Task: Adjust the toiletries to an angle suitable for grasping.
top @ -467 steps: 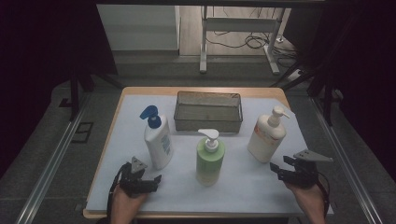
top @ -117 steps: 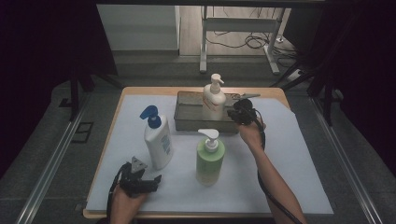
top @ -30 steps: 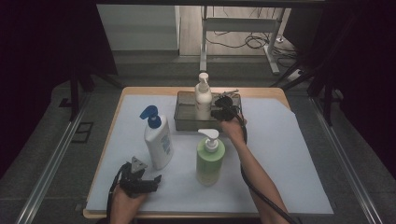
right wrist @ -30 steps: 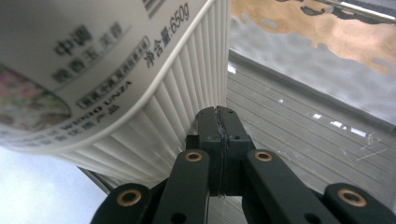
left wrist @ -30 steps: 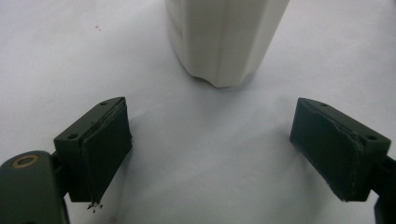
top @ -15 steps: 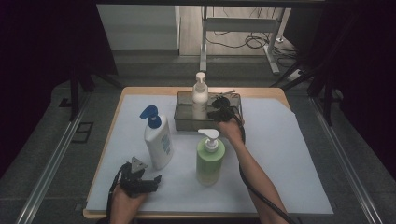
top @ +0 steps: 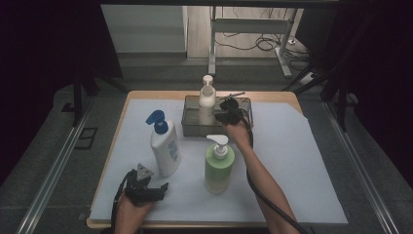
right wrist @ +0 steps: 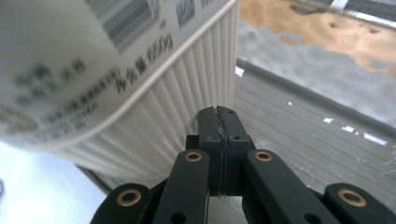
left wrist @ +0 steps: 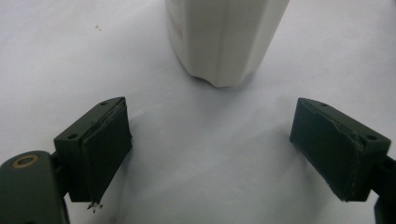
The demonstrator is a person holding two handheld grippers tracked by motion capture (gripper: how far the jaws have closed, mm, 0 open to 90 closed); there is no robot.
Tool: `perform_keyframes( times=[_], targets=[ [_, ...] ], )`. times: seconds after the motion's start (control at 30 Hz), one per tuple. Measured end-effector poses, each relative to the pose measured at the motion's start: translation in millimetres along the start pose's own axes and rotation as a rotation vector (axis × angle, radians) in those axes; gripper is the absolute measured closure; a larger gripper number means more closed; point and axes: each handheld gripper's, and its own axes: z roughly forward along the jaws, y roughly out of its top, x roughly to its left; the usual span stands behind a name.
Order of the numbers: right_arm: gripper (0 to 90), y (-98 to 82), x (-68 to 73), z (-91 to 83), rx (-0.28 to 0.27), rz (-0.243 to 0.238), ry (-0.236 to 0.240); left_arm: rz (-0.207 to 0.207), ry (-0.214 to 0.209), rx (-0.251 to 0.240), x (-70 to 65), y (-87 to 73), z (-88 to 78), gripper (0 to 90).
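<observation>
A cream pump bottle [top: 207, 100] stands upright in the left part of the dark mesh basket [top: 192, 128]. My right gripper [top: 219, 116] reaches into the basket just right of the bottle. In the right gripper view its jaws [right wrist: 219, 113] are shut pad to pad with nothing between them, and their tips lie against the bottle's ribbed side [right wrist: 116, 70]. My left gripper [top: 159, 189] rests at the table's front left, open and empty [left wrist: 212, 149]. The white bottle with a blue pump [top: 165, 148] stands just ahead of it, and its base [left wrist: 224, 37] is apart from the pads.
A green pump bottle [top: 219, 163] stands in the middle of the white sheet, right beside my right forearm. The basket's floor [right wrist: 303, 130] lies bare to the right of the cream bottle. Dark floor and metal rails surround the table.
The cream bottle, first standing on the table at the right, now stands in the basket. Over the last second it and my right gripper edged slightly left. The left gripper stayed put.
</observation>
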Motion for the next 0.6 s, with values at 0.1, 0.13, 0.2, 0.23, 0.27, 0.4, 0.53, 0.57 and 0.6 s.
perform_keyframes(
  times=[0.1, 0.13, 0.2, 0.23, 0.27, 0.4, 0.53, 0.57, 0.6],
  targets=[
    [89.8, 2.2, -0.3, 2.3, 0.011, 0.005, -0.003, 0.000, 0.000, 0.000, 0.0, 0.0, 0.0, 12.0],
    [89.8, 2.5, -0.3, 3.2, 0.015, 0.006, 0.000, 0.000, 0.000, 0.000, 0.0, 0.0, 0.0, 12.0],
    [89.8, 2.5, 0.7, 4.7, 0.020, 0.008, 0.004, 0.000, 0.000, 0.000, 0.0, 0.0, 0.0, 12.0],
    [89.8, 2.4, 1.0, 5.2, 0.023, 0.001, 0.002, 0.000, 0.000, 0.000, 0.0, 0.0, 0.0, 12.0],
    [89.7, 2.3, 1.8, 5.9, 0.024, 0.002, 0.003, 0.000, 0.000, 0.000, 0.0, 0.0, 0.0, 12.0],
    [89.7, 2.6, 3.3, 8.1, 0.027, -0.002, 0.005, 0.000, 0.000, 0.000, 0.0, 0.0, 0.0, 12.0],
    [89.7, 3.6, 4.2, 9.1, 0.024, 0.002, 0.005, 0.000, 0.000, 0.000, 0.0, 0.0, 0.0, 12.0],
    [89.7, 3.8, 4.4, 9.3, 0.023, 0.001, 0.007, 0.000, 0.000, 0.000, 0.0, 0.0, 0.0, 12.0],
    [89.7, 4.1, 4.8, 9.6, 0.024, 0.001, 0.009, 0.000, 0.000, 0.000, 0.0, 0.0, 0.0, 12.0]
  ],
)
